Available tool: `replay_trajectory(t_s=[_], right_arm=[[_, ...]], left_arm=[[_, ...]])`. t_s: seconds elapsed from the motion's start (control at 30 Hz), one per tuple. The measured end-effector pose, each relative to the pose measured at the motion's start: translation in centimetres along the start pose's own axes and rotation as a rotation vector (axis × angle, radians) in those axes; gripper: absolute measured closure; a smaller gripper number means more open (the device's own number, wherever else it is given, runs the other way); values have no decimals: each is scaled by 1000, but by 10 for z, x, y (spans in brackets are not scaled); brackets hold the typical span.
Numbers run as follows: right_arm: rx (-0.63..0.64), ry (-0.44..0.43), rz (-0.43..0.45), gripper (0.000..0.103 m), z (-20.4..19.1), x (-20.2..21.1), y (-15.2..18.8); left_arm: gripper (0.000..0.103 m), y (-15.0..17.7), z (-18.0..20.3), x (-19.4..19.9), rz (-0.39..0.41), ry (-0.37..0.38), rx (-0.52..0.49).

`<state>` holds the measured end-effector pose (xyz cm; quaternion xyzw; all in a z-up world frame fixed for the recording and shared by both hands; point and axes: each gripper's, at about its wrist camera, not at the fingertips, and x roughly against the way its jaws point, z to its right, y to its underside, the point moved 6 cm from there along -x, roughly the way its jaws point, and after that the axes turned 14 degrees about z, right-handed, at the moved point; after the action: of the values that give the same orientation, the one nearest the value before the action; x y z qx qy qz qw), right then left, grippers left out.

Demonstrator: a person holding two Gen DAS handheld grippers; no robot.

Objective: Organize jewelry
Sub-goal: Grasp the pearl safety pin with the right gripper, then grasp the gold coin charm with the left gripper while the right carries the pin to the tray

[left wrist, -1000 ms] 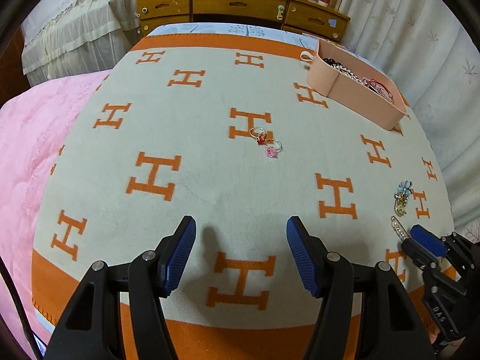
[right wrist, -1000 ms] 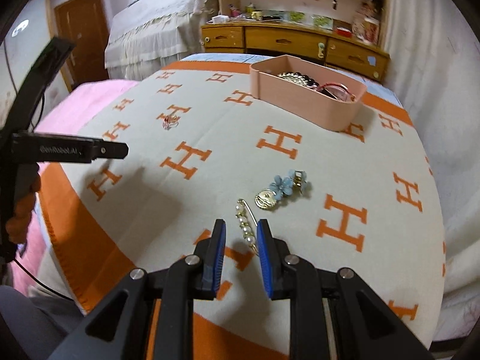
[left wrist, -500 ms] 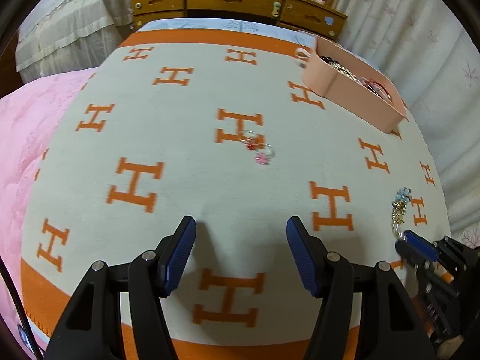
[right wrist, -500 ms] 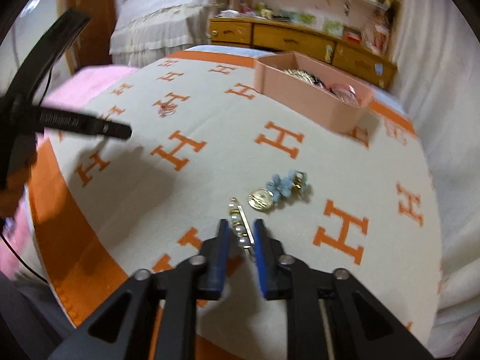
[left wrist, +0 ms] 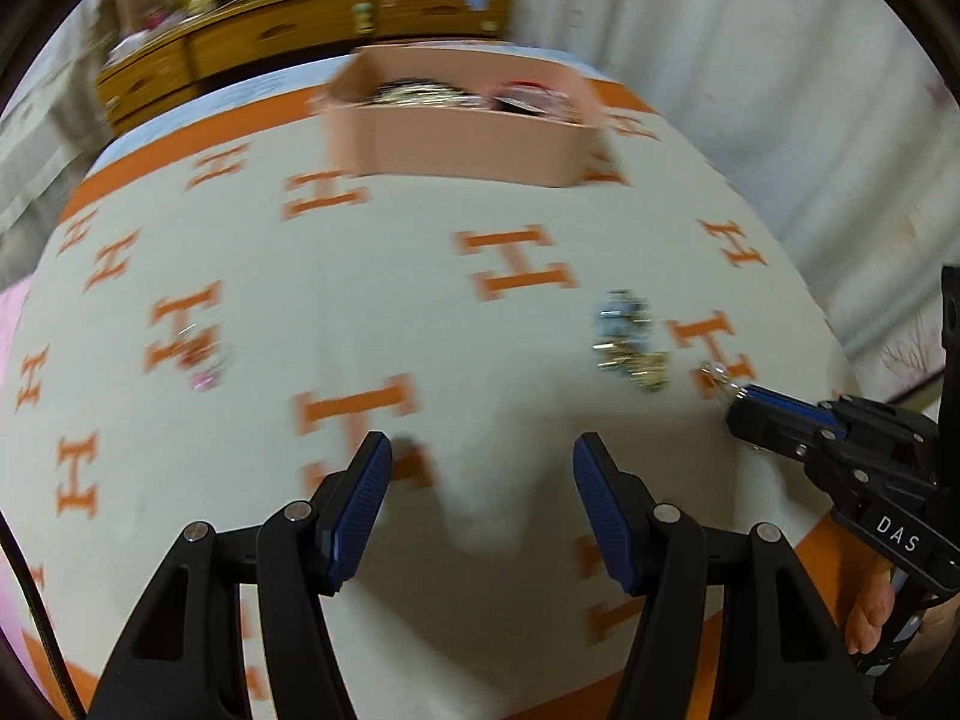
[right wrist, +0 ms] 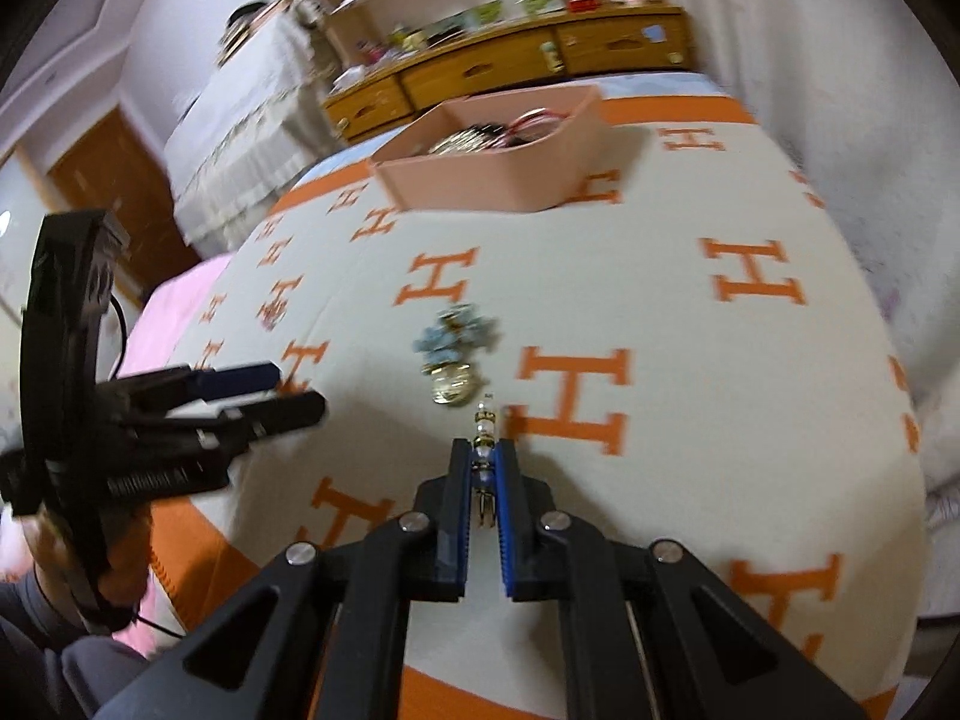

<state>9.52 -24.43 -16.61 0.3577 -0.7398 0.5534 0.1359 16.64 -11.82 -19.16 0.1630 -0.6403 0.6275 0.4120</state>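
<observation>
Box w/ jewelry at blanket's far end, brooch mid-blanket, rings far to its left.

my left gripper: black frame, ribbed blue pads, silver screws | my right gripper: same build, white "DAS" marking | black cable at left handle | bare skin, grey sleeve
</observation>
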Motion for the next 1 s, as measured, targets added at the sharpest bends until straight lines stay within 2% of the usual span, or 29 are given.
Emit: replay_trajectory(t_s=[0.13,0.23,0.47,0.7,0.8,0.83,1.0], right_arm=[[-41,19,24,96,13,7,-2],[-76,25,35,96,22,10,-1],[-136,23,42,96,37,8,1],[-112,29,57,95,35,9,2],[-116,26,56,95,34,9,2],[-116,25,57,95,34,9,2],[-104,32,62,95,33,8,1]], left_arm=[[43,-5,34,-9,-13,52,-52],[58,-7,51,-13,-33,105,-54],[69,-16,63,-23,-32,176,11],[70,-22,60,-31,8,177,36],[83,-20,62,-32,16,160,2],[90,-20,62,-33,18,156,-5],[91,-17,66,-32,40,139,-52]])
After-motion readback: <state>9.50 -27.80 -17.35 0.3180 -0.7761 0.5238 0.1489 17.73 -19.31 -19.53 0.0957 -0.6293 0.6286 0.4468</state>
